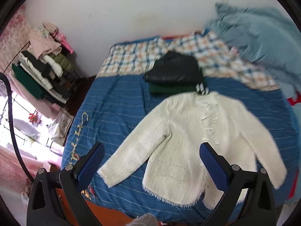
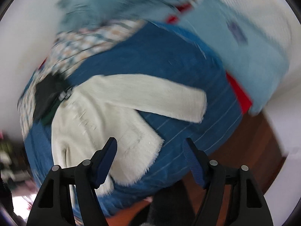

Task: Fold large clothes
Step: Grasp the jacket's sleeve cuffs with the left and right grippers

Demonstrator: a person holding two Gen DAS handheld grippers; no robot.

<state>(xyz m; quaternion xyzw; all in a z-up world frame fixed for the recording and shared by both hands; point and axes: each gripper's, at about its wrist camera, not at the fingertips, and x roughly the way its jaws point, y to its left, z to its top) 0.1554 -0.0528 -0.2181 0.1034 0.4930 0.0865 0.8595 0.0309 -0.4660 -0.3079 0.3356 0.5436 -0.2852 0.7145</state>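
A fuzzy white jacket [image 1: 190, 141] lies spread flat on a bed with a blue striped cover [image 1: 116, 101], its front up and both sleeves angled out to the sides. Its collar points to the far side, and its fringed hem lies at the near edge of the bed. Just beyond the collar sits a small stack of folded clothes: a black jacket [image 1: 173, 69] on top of a dark green garment [image 1: 169, 90] with a black-and-white striped edge. Farther back a checked blanket [image 1: 207, 54] covers the far part of the bed, and a light blue quilt [image 1: 263, 37] is heaped at the far right. At the far left, against the white wall, a rack holds a pile of clothes [image 1: 43, 62].

The left claw [image 1: 152, 162] hangs above the near left part of the jacket, its fingers spread wide with nothing between them; the left sleeve and the hem show through the gap.

The right wrist view is blurred by motion. There the right claw [image 2: 150, 156] is over the jacket's near right hem corner, fingers apart and pinching nothing. The right sleeve [image 2: 150, 98] stretches out to the right across the blue cover. Brown floor [image 2: 254, 150] shows past the bed's edge.
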